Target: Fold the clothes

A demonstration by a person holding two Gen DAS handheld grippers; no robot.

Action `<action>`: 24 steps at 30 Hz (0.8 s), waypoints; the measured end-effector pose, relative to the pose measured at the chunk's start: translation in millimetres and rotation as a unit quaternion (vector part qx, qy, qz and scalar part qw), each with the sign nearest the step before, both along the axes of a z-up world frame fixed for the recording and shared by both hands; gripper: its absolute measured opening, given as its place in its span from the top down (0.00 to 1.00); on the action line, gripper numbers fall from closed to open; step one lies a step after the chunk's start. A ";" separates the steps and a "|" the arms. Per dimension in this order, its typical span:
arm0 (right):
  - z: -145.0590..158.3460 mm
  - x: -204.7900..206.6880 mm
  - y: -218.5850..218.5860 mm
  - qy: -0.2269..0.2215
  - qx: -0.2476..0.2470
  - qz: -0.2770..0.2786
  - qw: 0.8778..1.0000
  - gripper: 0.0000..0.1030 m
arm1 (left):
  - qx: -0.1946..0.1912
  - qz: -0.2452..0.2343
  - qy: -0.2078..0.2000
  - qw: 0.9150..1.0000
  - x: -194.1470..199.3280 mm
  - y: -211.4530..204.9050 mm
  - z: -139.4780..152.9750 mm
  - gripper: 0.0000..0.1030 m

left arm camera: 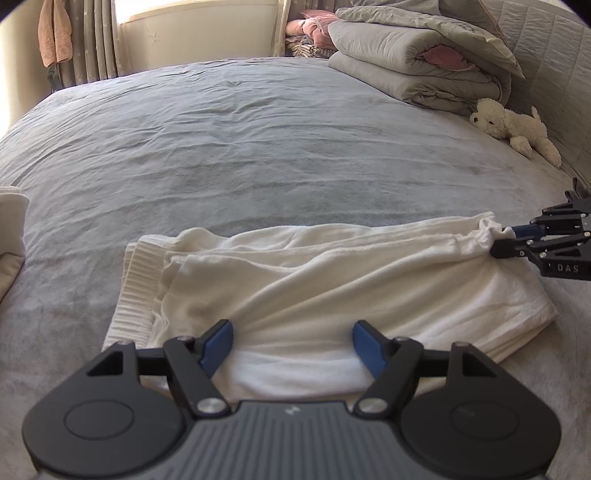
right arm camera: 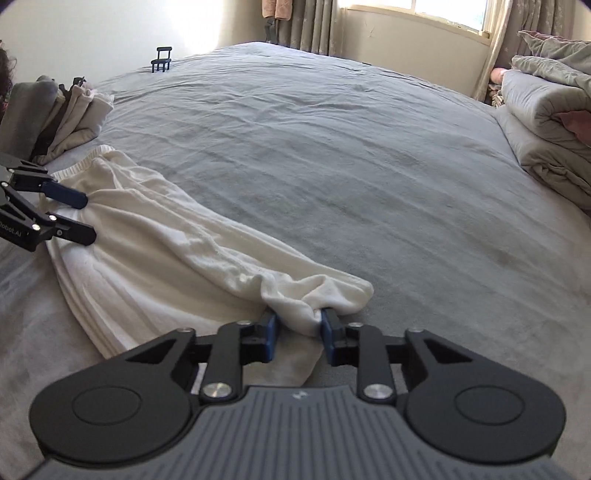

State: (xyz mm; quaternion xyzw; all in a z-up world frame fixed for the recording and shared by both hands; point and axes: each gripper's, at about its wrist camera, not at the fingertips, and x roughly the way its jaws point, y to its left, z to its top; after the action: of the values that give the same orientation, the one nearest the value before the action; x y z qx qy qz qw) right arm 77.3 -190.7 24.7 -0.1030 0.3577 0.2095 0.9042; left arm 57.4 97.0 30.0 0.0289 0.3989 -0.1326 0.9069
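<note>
Bright daylight from the window (right arm camera: 447,14), glare overexposed there; strong fisheye curvature, dark vignetted corners; focus mostly sharp.

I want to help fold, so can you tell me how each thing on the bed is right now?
white garment: partly folded, lying on the bed, bunched at one end.
right gripper: shut on the white garment's bunched end.
left gripper: open, fingers over the white garment.
grey quilts: folded, stacked.
plush dog: lying down.
clothes pile: folded, stacked.
</note>
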 end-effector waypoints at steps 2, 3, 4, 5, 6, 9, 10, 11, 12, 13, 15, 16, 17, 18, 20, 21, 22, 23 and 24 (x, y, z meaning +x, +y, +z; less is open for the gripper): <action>7.0 4.5 -12.6 -0.004 0.037 -0.038 0.999 0.82 | -0.008 0.012 -0.003 1.000 3.7 4.5 1.7 0.29; 9.1 7.1 -20.1 -0.004 0.051 -0.065 0.997 0.82 | -0.012 0.017 -0.004 1.000 5.5 6.7 2.5 0.29; 9.0 10.8 -27.4 0.006 0.063 -0.088 0.994 0.82 | -0.016 0.023 -0.006 1.000 7.3 8.9 3.4 0.29; 7.5 13.9 -33.2 0.019 0.073 -0.099 0.992 0.82 | -0.020 0.029 -0.007 0.999 9.2 11.2 4.2 0.29; 5.4 15.9 -37.1 0.030 0.080 -0.100 0.991 0.82 | -0.024 0.035 -0.008 0.999 11.0 13.4 5.0 0.29; 6.7 12.8 -33.2 0.027 0.076 -0.082 0.993 0.73 | -0.036 0.052 -0.013 0.998 16.5 20.1 7.5 0.29; 9.6 10.5 -30.0 0.018 0.074 -0.074 0.994 0.69 | -0.040 0.058 -0.014 0.997 18.4 22.3 8.4 0.29; 12.6 8.3 -28.1 0.006 0.074 -0.070 0.995 0.66 | -0.043 0.063 -0.015 0.997 20.1 24.2 9.0 0.30; 15.7 6.0 -27.7 -0.009 0.076 -0.072 0.994 0.56 | -0.040 0.065 -0.016 0.997 21.4 25.0 8.9 0.31; 17.6 4.5 -27.5 -0.021 0.077 -0.071 0.994 0.55 | -0.037 0.067 -0.017 0.997 22.6 25.7 8.9 0.33; 16.2 3.5 -25.1 -0.029 0.066 -0.062 0.995 0.55 | -0.032 0.071 -0.020 0.997 25.2 27.2 8.7 0.35; 11.3 3.2 -19.7 -0.024 0.046 -0.049 0.997 0.55 | -0.029 0.073 -0.021 0.997 26.5 27.9 8.7 0.35; 6.4 2.9 -14.2 -0.020 0.026 -0.037 0.999 0.55 | -0.027 0.075 -0.022 0.997 27.8 28.7 8.6 0.36; 1.5 2.6 -8.8 -0.015 0.006 -0.025 1.000 0.58 | -0.024 0.077 -0.023 0.996 29.1 29.4 8.6 0.38; -4.7 0.7 1.0 -0.016 -0.027 -0.014 0.999 0.83 | -0.016 0.085 -0.031 0.996 29.2 31.7 10.1 0.39; -4.4 -0.1 3.4 -0.020 -0.033 -0.016 0.999 0.83 | -0.011 0.085 -0.033 0.996 29.1 31.8 10.0 0.39; -3.3 -1.0 4.7 -0.027 -0.036 -0.018 0.999 0.85 | -0.007 0.085 -0.035 0.996 29.0 31.9 9.9 0.39; -1.3 -2.0 4.6 -0.036 -0.036 -0.021 0.998 0.85 | -0.002 0.085 -0.037 0.996 28.8 32.0 9.9 0.39; 0.3 -2.7 4.3 -0.043 -0.035 -0.023 0.998 0.85 | 0.003 0.084 -0.038 0.996 28.8 31.4 9.3 0.39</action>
State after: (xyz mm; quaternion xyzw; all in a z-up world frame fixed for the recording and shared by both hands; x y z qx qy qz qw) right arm 74.6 -186.4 25.0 -0.1354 0.3280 0.1711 0.9191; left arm 86.2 128.5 39.3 0.0033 0.3654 -0.0531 0.9293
